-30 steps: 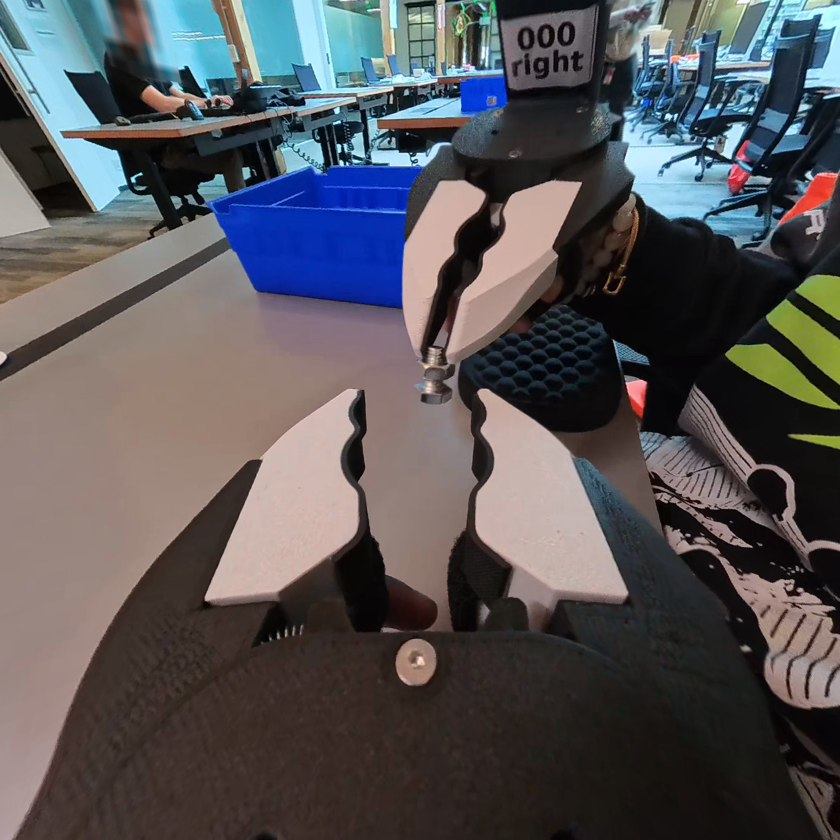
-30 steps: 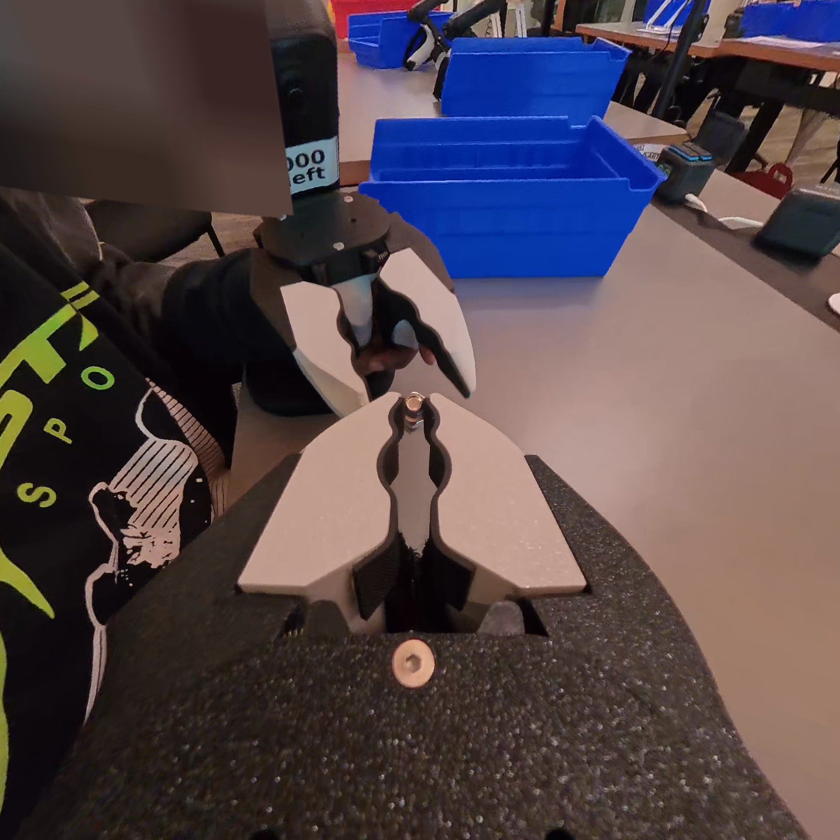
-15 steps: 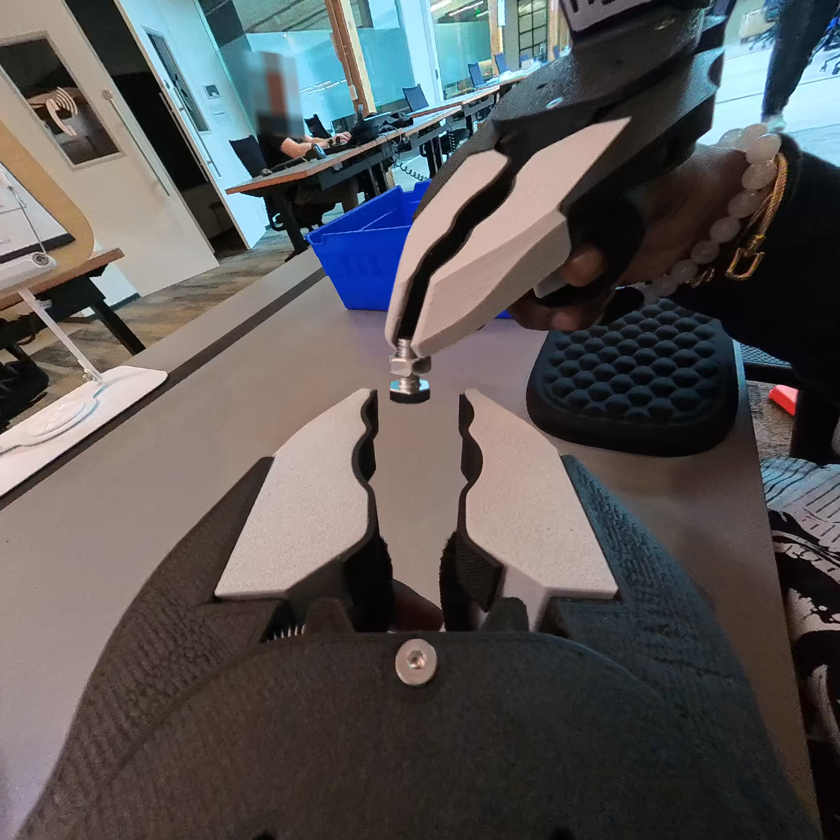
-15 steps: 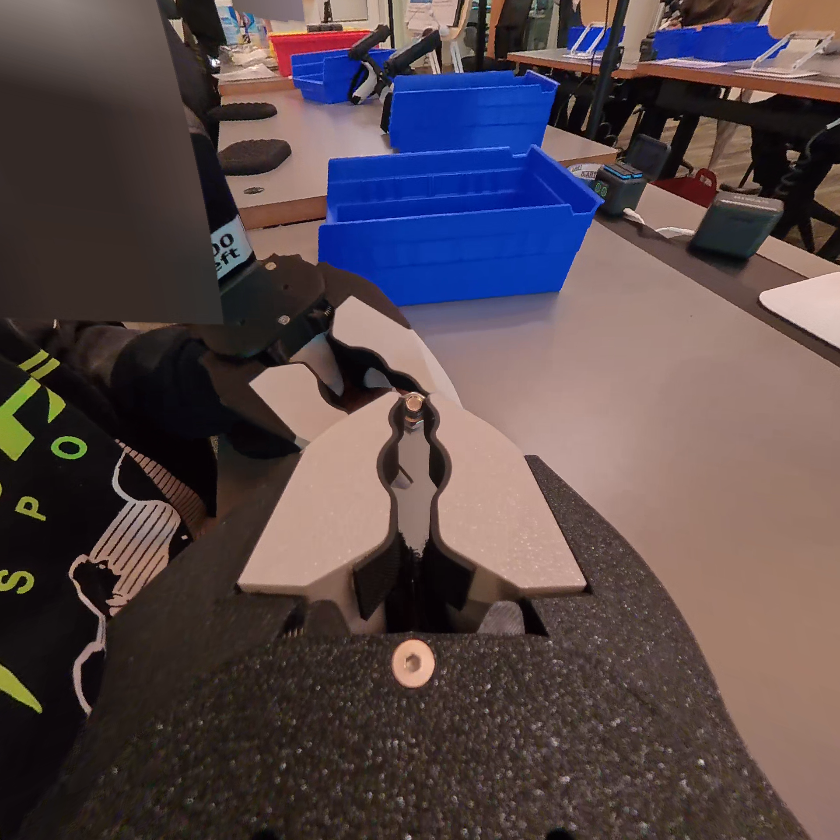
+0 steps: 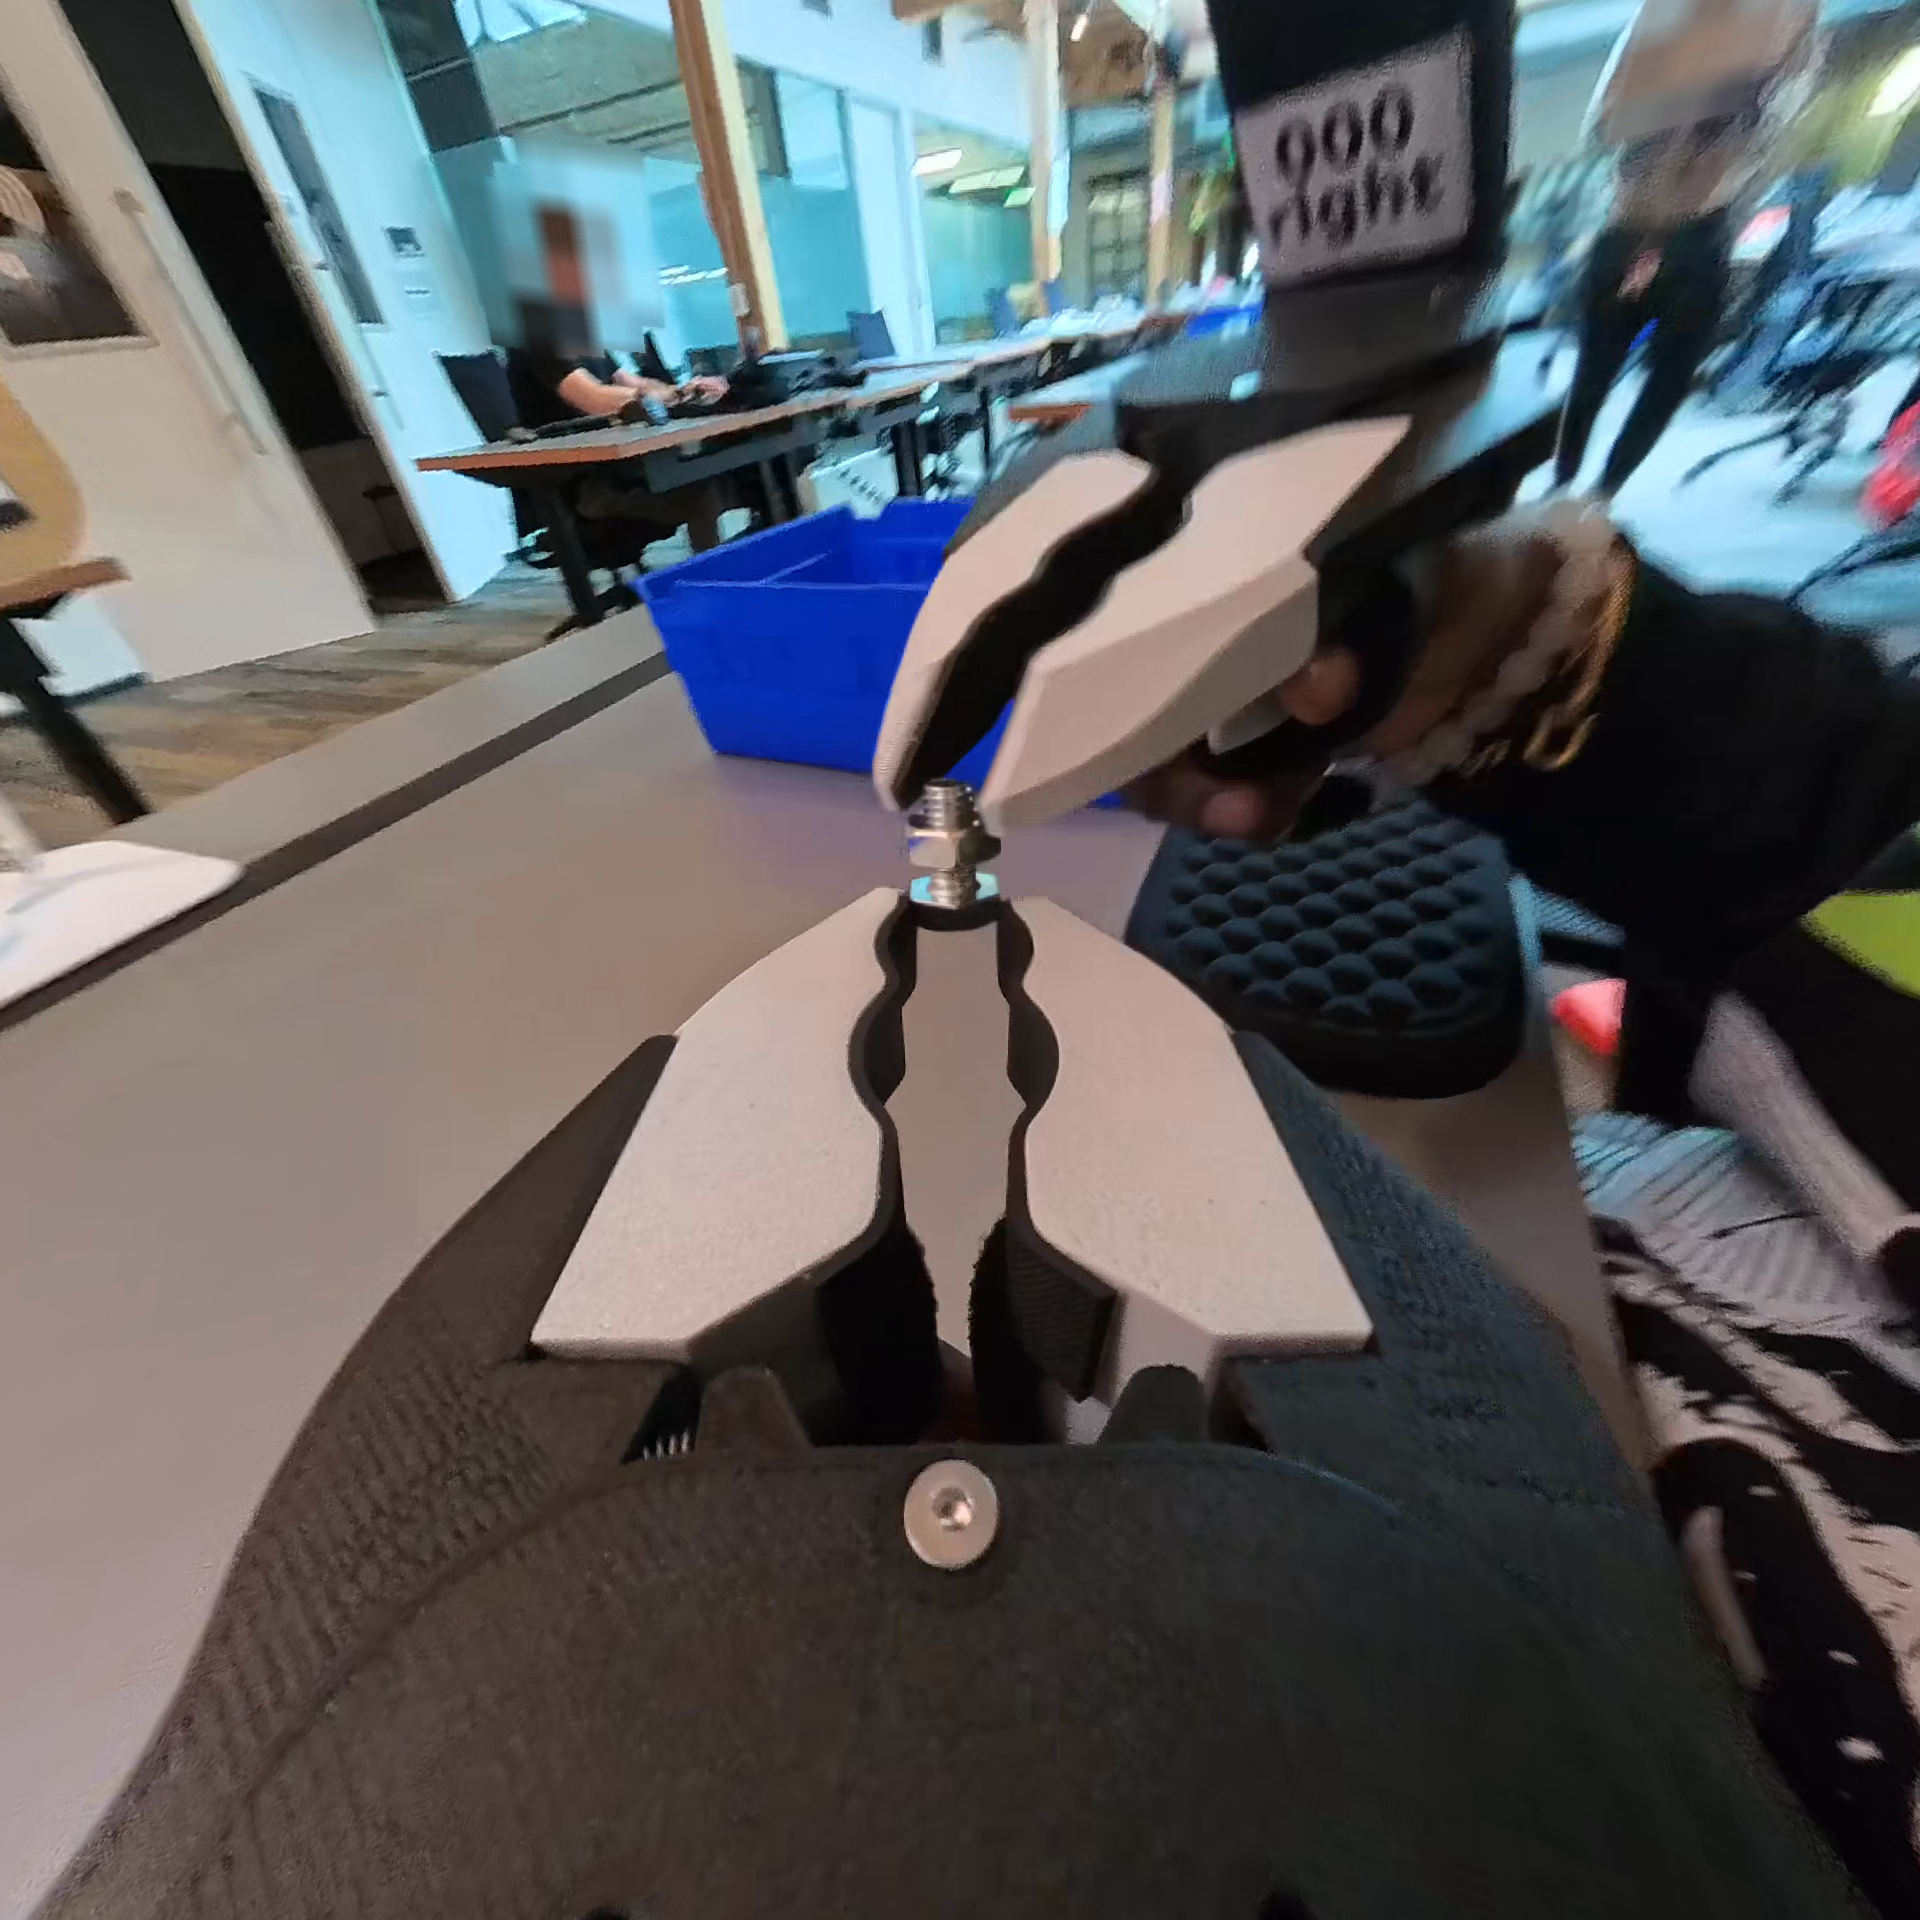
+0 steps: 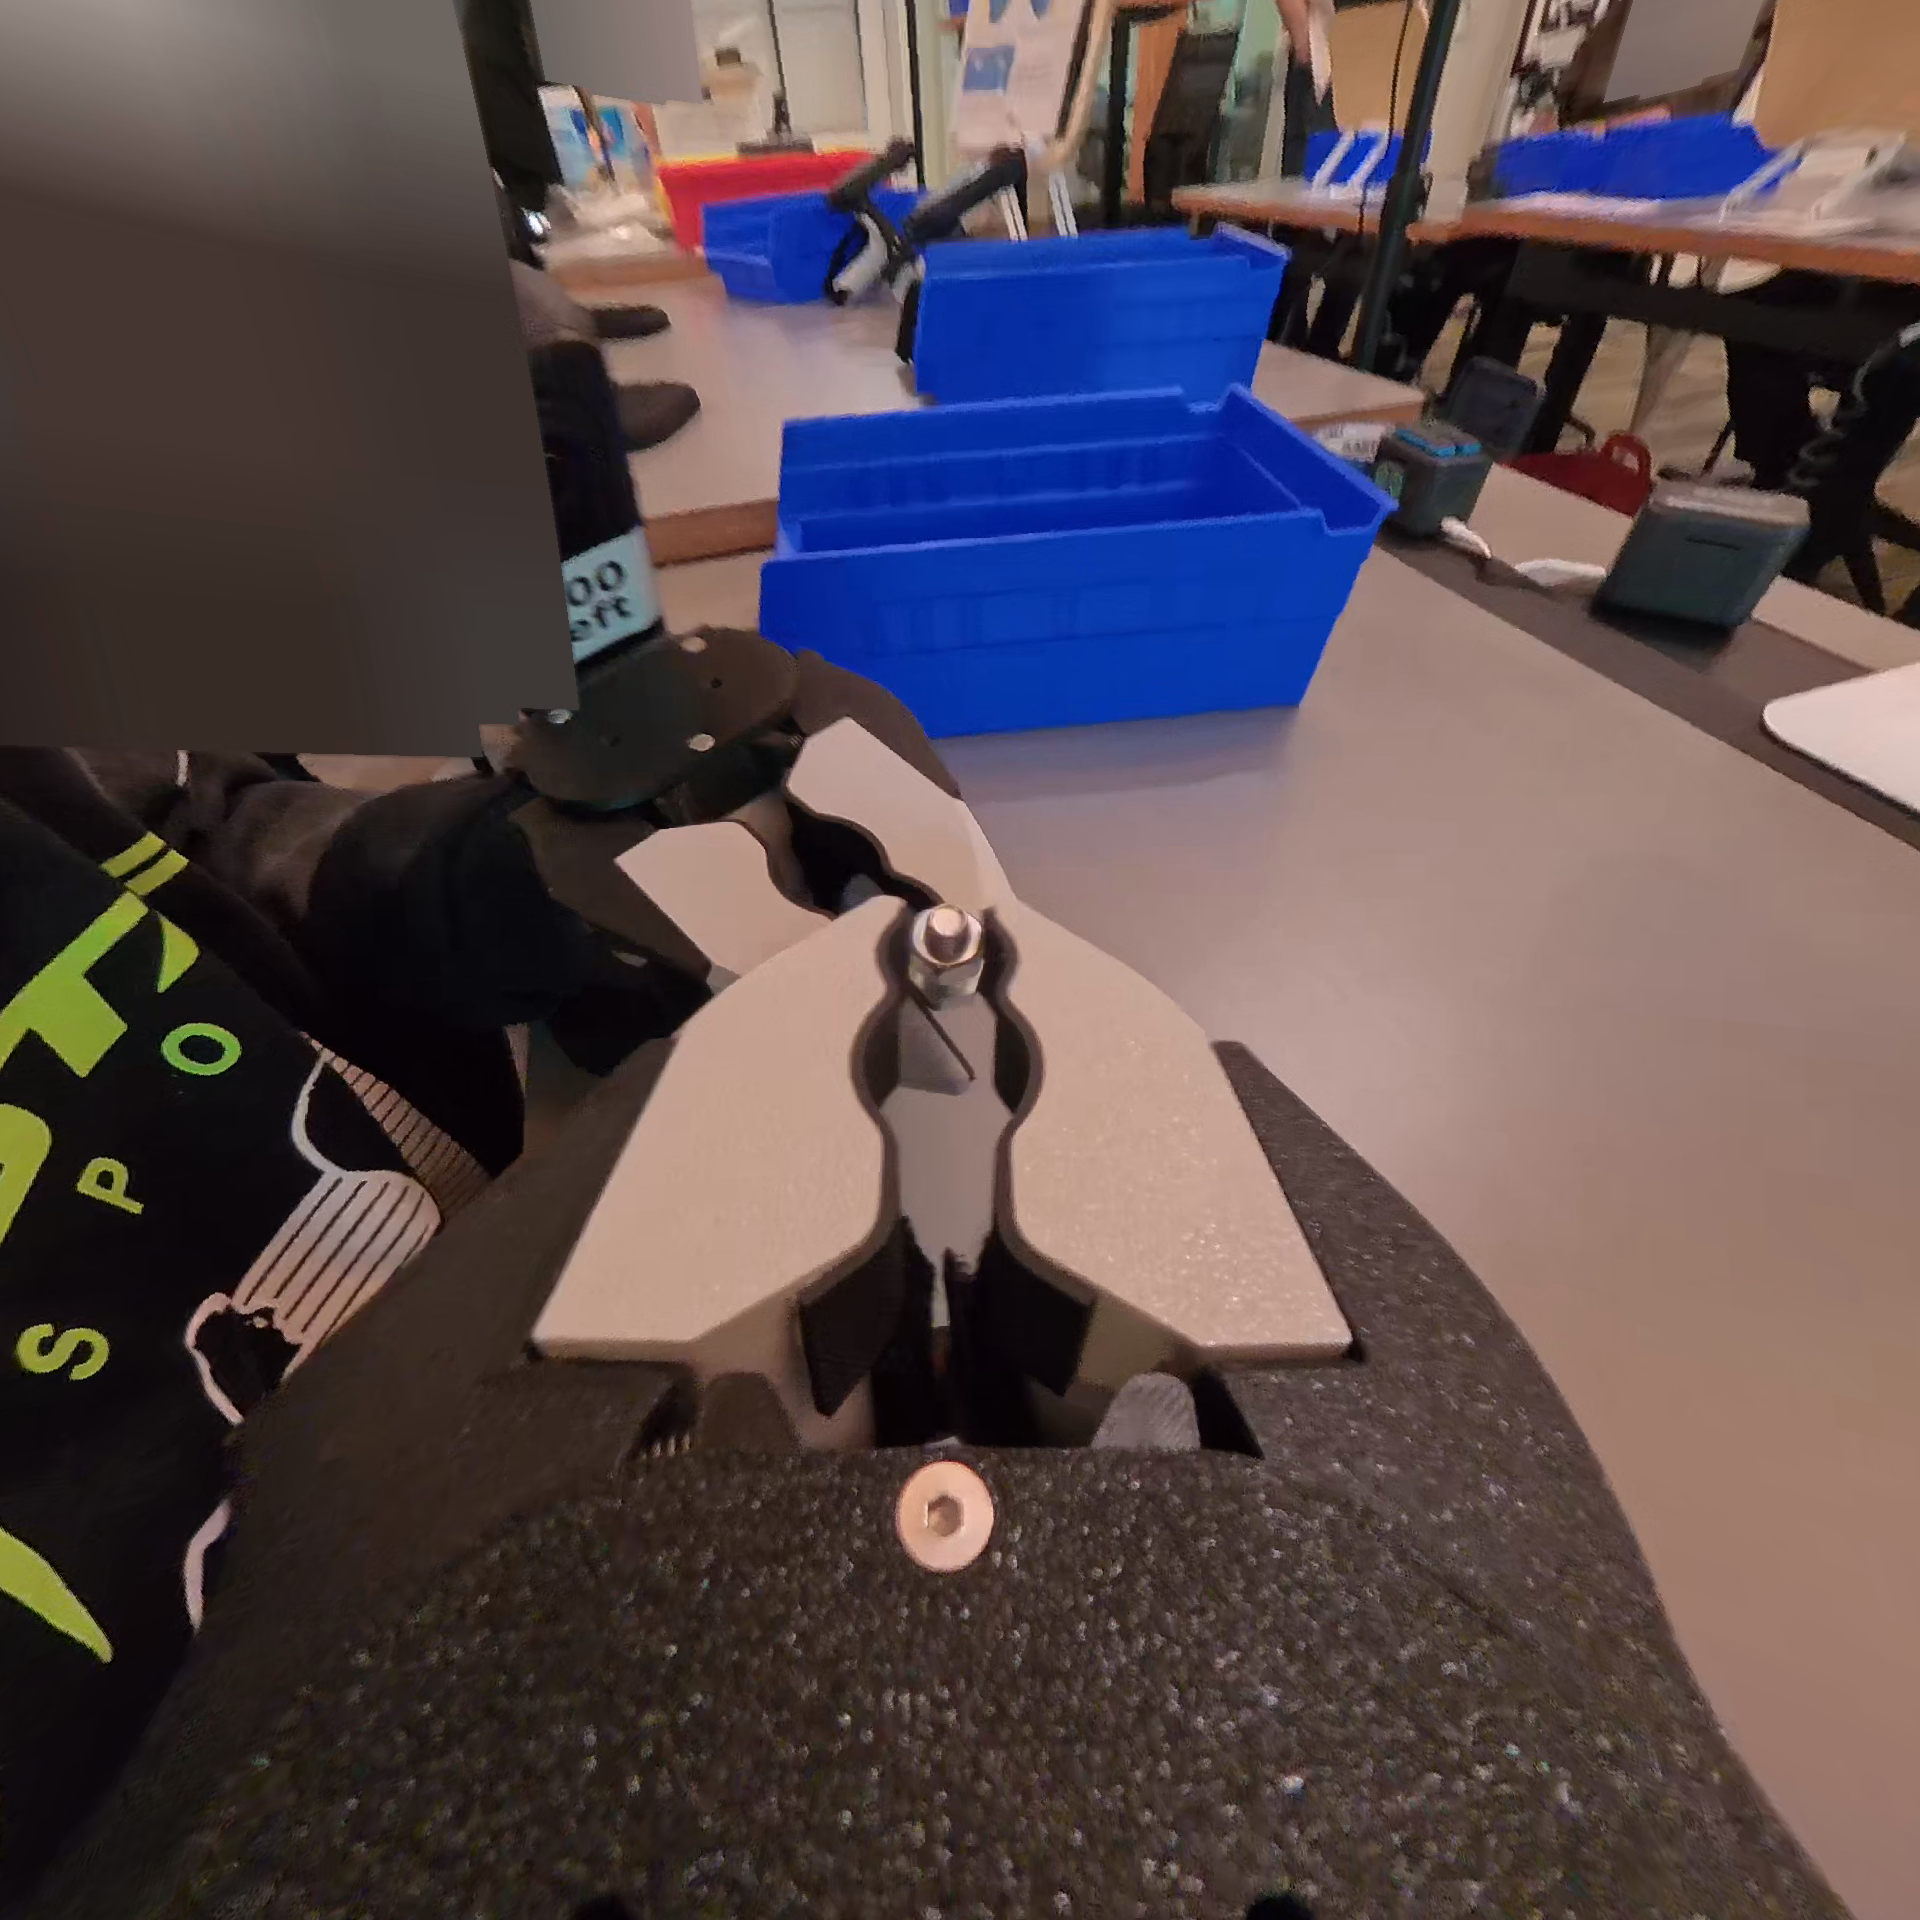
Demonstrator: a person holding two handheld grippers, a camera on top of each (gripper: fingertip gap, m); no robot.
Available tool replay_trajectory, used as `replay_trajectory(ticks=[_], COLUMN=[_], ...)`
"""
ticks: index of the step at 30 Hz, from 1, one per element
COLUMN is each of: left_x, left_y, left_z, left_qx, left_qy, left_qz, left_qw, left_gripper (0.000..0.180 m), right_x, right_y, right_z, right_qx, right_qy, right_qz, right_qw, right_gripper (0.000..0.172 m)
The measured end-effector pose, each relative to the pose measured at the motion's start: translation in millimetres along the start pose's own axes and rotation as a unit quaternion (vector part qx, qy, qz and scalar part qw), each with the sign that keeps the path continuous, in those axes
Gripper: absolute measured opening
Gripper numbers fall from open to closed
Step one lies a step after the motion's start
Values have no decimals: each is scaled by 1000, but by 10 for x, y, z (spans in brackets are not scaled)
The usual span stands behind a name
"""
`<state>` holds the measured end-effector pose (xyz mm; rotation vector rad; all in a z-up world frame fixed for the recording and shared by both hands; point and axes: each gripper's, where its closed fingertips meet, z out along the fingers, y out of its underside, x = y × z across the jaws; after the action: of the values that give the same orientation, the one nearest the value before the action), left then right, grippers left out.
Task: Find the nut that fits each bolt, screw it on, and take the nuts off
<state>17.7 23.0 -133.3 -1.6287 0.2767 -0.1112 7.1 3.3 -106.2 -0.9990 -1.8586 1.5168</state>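
A silver bolt (image 5: 948, 888) with a hex nut (image 5: 948, 831) on its thread stands upright above the grey table (image 5: 416, 987). My left gripper (image 5: 951, 906) is closed around the bolt's head from below. My right gripper (image 5: 943, 805) comes down from above, and its tips sit at the thread end and the top of the nut. In the right wrist view the nut (image 6: 945, 951) fills the gap between the right gripper's (image 6: 943, 935) pads, with the thread end facing the camera. The left gripper (image 6: 883, 883) shows just behind it.
A blue bin (image 5: 800, 644) stands on the table behind the bolt and also shows in the right wrist view (image 6: 1060, 582). A black dimpled pad (image 5: 1340, 956) lies to the right. More blue bins (image 6: 1091, 312), small devices (image 6: 1694, 551) and a white sheet (image 6: 1860, 727) lie farther off. Left and right tips are no more than a few centimetres apart.
My left gripper rose to the bolt's head and closed from wide open onto it. My right gripper's pads widened from the bare thread to the nut's width.
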Motion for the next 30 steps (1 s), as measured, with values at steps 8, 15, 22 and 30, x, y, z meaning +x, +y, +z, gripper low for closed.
replay_trajectory(ticks=[8,15,22,30], left_x=[201,279,277,255], left_y=[-201,-171,-191,-205], left_z=[-112,-100,-121,-139], left_qx=[81,71,78,85], left_qy=[128,145,149,148], left_qz=[-113,-99,-103,-108], left_qw=[982,982,980,979], left_gripper=[14,14,14,14], right_x=[-171,-133,-93,66], right_y=[-112,-81,-85,-49], right_z=[117,188,82,-177], right_qx=[108,101,110,127], right_qy=[-37,-30,-23,14], right_qz=[38,44,37,32], right_qw=[993,993,993,991], right_gripper=[58,54,50,22])
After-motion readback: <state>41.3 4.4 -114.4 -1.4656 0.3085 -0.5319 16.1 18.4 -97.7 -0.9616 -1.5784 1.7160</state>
